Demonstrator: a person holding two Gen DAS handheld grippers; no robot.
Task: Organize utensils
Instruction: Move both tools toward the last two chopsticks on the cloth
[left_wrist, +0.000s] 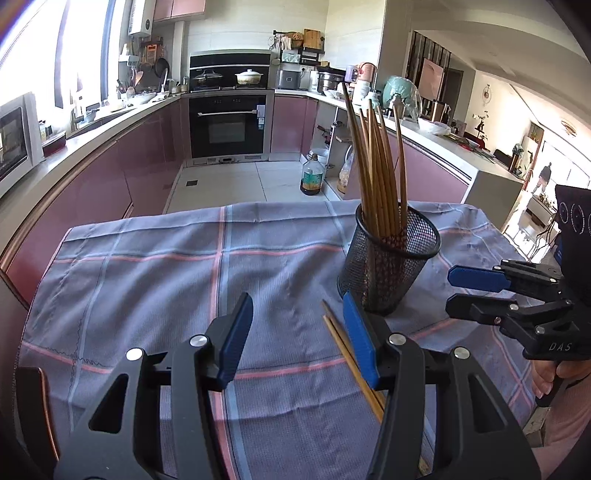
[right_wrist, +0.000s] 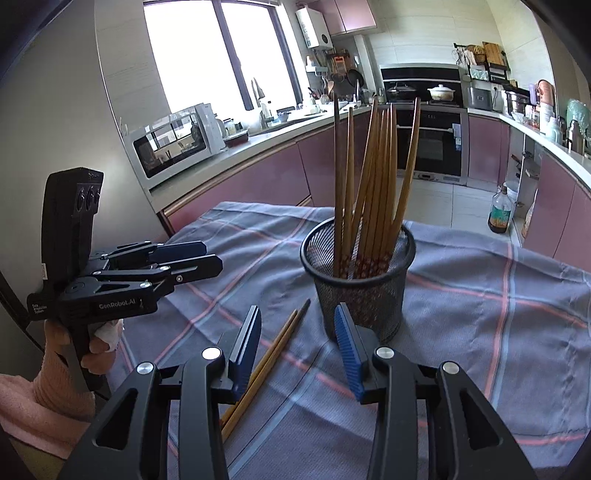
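Observation:
A black mesh cup (left_wrist: 388, 266) (right_wrist: 358, 284) stands upright on the checked cloth with several brown chopsticks (left_wrist: 376, 166) (right_wrist: 373, 177) standing in it. Loose chopsticks (left_wrist: 347, 354) (right_wrist: 275, 352) lie flat on the cloth just in front of the cup. My left gripper (left_wrist: 297, 332) (right_wrist: 210, 256) is open above the cloth, and the loose chopsticks run under it beside its right pad. My right gripper (right_wrist: 295, 332) (left_wrist: 452, 290) is open too, with the loose chopsticks lying below near its left pad. Neither gripper's pads touch anything.
The grey-blue checked cloth (left_wrist: 147, 280) (right_wrist: 498, 314) covers the table, whose far edge drops to the kitchen floor. An oil bottle (left_wrist: 312, 175) stands on the floor. Pink cabinets and a counter with a microwave (right_wrist: 173, 142) lie beyond. A hand (right_wrist: 99, 343) in a pink sleeve holds the left gripper.

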